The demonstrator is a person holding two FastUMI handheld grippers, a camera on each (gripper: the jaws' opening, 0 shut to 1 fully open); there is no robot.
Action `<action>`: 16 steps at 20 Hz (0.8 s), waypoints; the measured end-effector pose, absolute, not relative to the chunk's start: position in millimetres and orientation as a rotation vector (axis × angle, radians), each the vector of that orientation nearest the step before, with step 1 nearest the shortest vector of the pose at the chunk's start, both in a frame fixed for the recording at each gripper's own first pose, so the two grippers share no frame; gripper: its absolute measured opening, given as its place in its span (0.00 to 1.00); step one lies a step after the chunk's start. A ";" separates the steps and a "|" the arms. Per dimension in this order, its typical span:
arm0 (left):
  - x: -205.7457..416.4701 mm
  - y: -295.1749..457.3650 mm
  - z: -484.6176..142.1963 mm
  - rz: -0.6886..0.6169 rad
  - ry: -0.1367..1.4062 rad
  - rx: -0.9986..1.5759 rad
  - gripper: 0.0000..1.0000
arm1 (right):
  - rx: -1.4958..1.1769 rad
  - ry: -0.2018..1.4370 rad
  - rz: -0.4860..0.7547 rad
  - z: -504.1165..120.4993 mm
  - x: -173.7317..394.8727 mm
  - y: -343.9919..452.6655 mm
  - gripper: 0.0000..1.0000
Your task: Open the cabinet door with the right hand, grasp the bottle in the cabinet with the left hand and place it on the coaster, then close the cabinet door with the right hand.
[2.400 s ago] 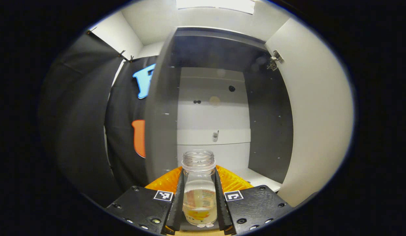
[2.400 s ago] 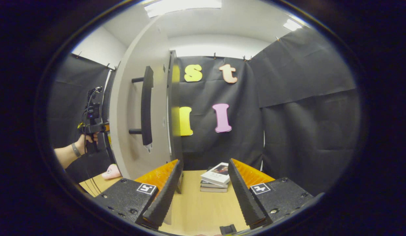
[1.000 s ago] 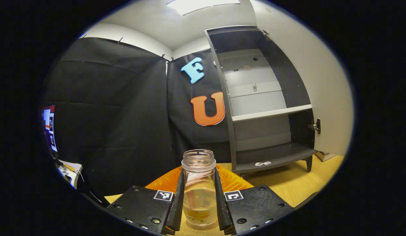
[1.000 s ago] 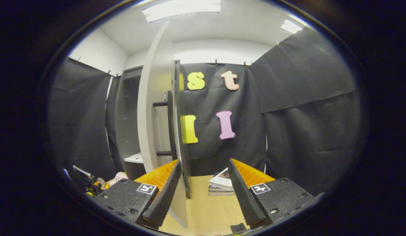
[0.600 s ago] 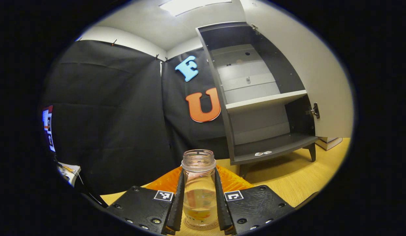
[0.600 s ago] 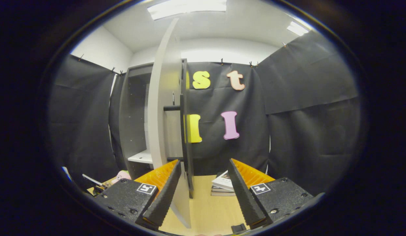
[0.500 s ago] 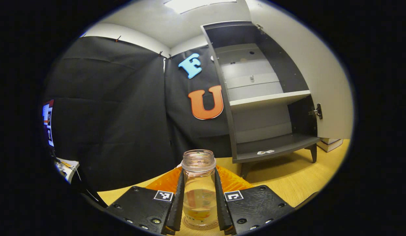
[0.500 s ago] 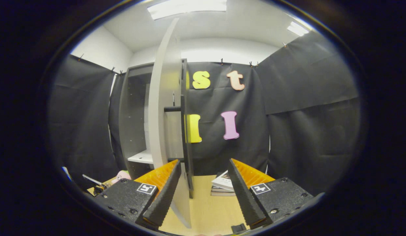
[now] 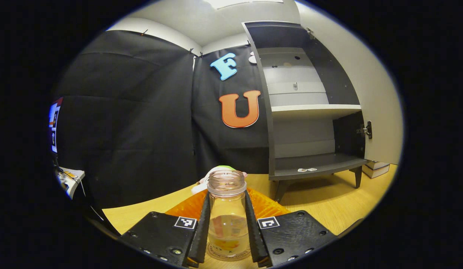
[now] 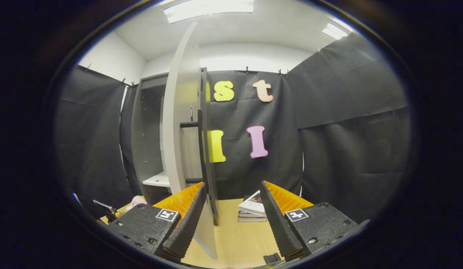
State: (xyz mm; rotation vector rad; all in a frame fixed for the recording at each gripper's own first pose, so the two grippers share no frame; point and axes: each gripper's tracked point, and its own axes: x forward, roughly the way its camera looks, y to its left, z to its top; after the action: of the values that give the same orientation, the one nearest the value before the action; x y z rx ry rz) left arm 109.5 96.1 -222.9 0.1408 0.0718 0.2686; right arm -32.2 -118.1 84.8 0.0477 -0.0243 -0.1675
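At the bottom centre of the left gripper view, the left gripper (image 9: 227,231) is clenched on the bottle (image 9: 227,220), one finger pressed against each side of its clear body. The bottle stands upright, its long axis vertical, the open uncapped mouth pointing up toward the top of the frame. There is a little pale liquid in the lower part, and a label shows through the glass. Its base sits on or just above the round coaster (image 9: 227,255), whose rim peeks out between the fingers at the very bottom edge; I cannot tell whether the two are touching. The coaster lies on the wooden table (image 9: 328,201). Just behind the bottle's mouth, a pale pink and green object (image 9: 218,171) rests on the table.

In the right half of that view the cabinet (image 9: 310,112) stands open, with a light shelf (image 9: 315,107) across its middle and two small scraps on its dark bottom board. The cabinet door (image 9: 377,93) is swung out along the right edge.

In the right gripper view, the right gripper (image 10: 229,220) hangs released at the bottom centre, its fingers spread well apart with nothing between them. The cabinet door (image 10: 179,130) appears nearly edge-on, left of centre, with its dark bar handle (image 10: 202,145) on the right face. A stack of books (image 10: 250,211) lies on the table (image 10: 235,239) between the fingers, farther back.
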 end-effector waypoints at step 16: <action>100.0 98.4 -195.2 0.227 0.072 0.132 0.96 | 0.072 -0.020 -0.167 68.6 -33.8 -131.7 0.90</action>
State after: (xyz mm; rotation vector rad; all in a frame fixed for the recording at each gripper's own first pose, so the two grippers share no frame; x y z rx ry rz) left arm 100.0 98.4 -195.2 0.1316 0.0724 0.2269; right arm -33.8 -131.7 68.6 0.0721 -0.0205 -0.1668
